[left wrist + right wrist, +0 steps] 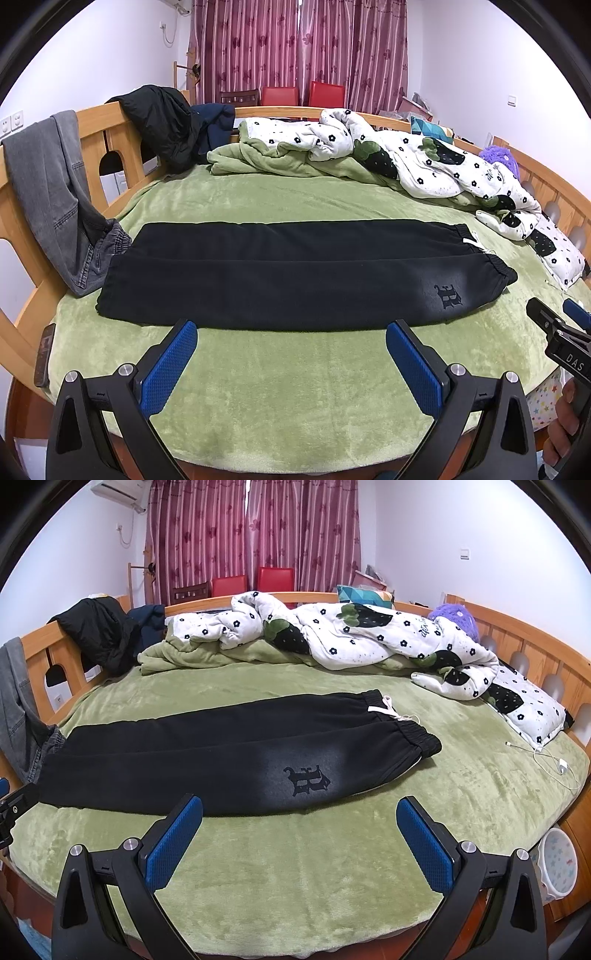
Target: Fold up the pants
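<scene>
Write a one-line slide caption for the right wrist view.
Open right gripper above a green blanket, facing black pants laid flat, legs together.

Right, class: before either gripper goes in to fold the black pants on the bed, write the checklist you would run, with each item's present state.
1. Left gripper open and holding nothing: ok.
2. Right gripper open and holding nothing: ok.
3. Black pants lying flat, legs side by side: ok.
4. Waistband in view on the right: ok.
5. Leg cuffs free of the grey jeans: cannot tell, the two meet there.
6. Charging cable apart from the pants: ok.
</scene>
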The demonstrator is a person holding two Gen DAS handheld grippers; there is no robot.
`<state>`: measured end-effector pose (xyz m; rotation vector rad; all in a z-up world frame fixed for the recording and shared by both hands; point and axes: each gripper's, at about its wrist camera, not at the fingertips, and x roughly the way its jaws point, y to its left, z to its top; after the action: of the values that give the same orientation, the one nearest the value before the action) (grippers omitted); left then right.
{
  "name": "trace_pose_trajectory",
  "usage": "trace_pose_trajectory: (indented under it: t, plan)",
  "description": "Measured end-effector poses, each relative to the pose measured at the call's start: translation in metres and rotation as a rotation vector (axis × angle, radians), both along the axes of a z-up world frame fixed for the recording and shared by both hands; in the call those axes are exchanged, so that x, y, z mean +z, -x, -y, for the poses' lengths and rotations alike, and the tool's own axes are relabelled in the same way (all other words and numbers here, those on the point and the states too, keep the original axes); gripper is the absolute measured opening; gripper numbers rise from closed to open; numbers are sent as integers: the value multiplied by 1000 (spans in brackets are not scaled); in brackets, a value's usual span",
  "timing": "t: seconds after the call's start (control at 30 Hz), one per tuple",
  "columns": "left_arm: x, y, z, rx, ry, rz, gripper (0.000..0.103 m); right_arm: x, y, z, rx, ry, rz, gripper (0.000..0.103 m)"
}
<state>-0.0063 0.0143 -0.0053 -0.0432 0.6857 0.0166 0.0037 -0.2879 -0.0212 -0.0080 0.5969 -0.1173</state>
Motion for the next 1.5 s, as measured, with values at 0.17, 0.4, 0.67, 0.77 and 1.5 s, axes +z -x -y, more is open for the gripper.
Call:
trace_pose_trajectory:
  t: [0.17,0.4,0.67,0.77,1.5]
  plan:
    - [0,0,0,-1,-1,0,103,0,0,0,0,3,-2,103]
    - [0,0,-1,0,0,1,103,0,0,0,1,0,-1,103]
    - [0,0,0,1,0,-1,103,0,0,0,1,2,-1,103]
    - [0,0,0,0,0,-1,103,0,0,0,2,3,-1,103]
    - [0,2,-19,4,1,25,103,-4,0,-8,57,22,9,103]
